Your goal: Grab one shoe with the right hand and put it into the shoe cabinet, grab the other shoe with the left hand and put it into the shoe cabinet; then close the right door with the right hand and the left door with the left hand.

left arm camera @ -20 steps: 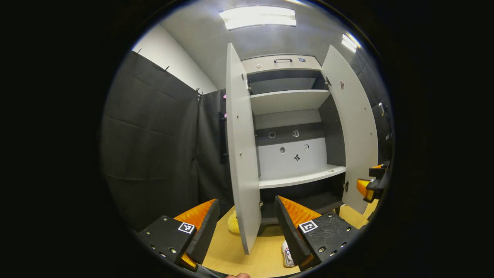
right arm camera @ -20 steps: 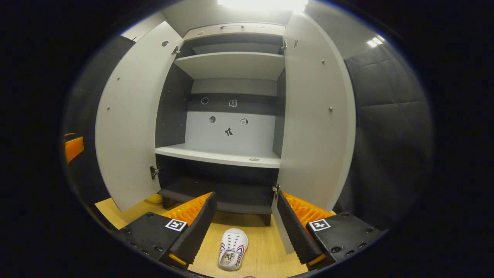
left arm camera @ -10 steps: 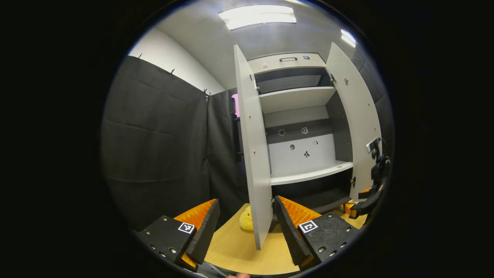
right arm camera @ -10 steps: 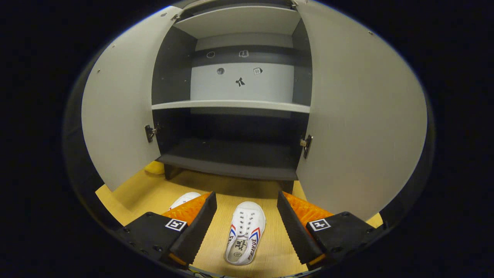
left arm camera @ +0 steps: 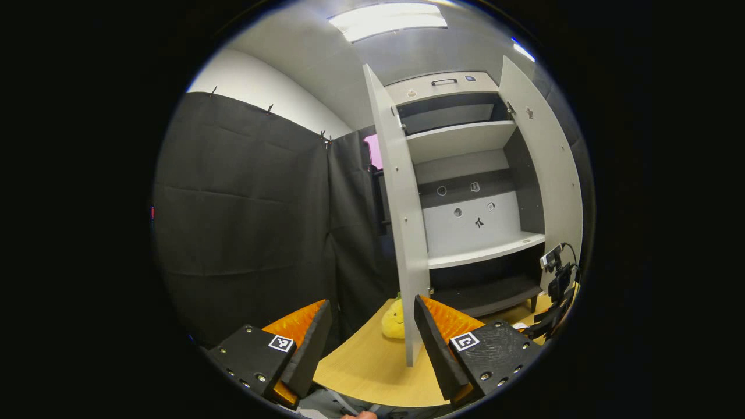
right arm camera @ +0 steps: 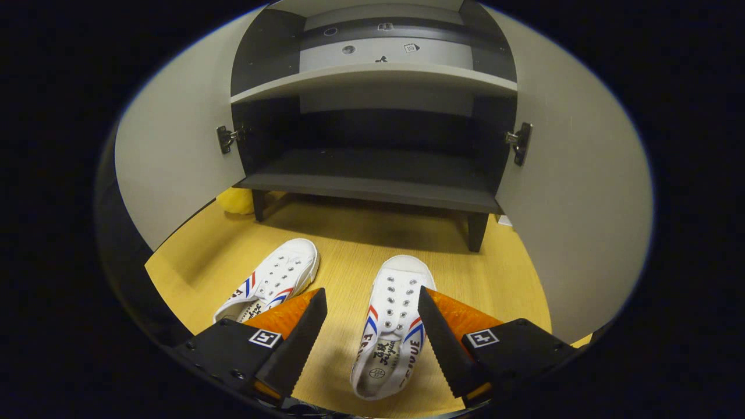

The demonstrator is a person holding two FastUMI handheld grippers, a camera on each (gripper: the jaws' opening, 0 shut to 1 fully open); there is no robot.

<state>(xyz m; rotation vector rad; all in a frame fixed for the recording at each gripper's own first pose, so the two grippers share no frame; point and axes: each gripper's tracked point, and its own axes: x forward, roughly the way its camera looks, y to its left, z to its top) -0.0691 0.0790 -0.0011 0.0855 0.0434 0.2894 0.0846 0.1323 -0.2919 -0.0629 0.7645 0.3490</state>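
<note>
Inside, the shoe cabinet point(right arm camera: 372, 174) holds nothing on its dark bottom shelf, and both doors stand wide. Both white shoes lie on the wooden floor point(right arm camera: 512, 279) before it: one shoe point(right arm camera: 393, 326) between the spread fingers of the open right tool point(right arm camera: 369, 343), the other shoe point(right arm camera: 270, 279) just left. Elsewhere, the left tool point(left arm camera: 366, 343) gapes empty near the left door point(left arm camera: 404, 233), with a yellow plush toy point(left arm camera: 394, 320) beside it.

left shoe point(right arm camera: 269, 281) heel behind a finger, yellow plush toy point(left arm camera: 394, 319) half behind door point(left arm camera: 403, 227)
</note>
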